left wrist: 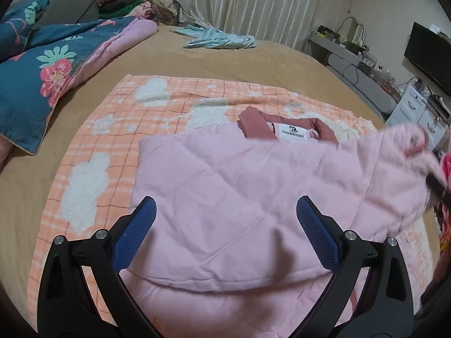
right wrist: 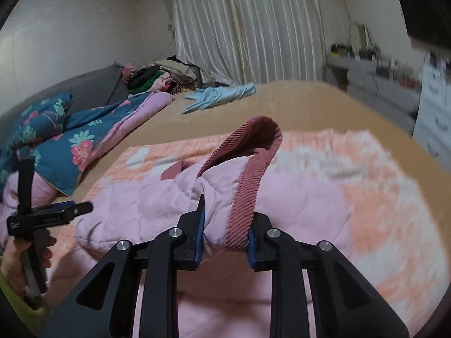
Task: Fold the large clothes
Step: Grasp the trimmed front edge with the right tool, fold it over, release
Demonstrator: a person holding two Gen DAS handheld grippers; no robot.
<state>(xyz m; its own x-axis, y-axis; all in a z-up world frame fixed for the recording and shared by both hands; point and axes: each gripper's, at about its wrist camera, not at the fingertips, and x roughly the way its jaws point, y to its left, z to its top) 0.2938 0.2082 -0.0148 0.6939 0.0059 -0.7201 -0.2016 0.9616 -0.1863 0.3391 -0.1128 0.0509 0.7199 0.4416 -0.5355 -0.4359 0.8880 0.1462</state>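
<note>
Right wrist view: I am clenching the right gripper (right wrist: 225, 233) on a bunched sleeve end of the pink jacket (right wrist: 146, 197), the pads pinching its ribbed cuff (right wrist: 242, 197). At far left, my left gripper (left wrist: 225, 219) is hovering released, nothing between its blue pads (left wrist: 135, 233). The jacket is lying on the orange checked blanket (left wrist: 174, 107), which covers the near part of the tan bed (left wrist: 253, 56). Its left side is already looking folded in; I judge the right sleeve and the final halving remain.
</note>
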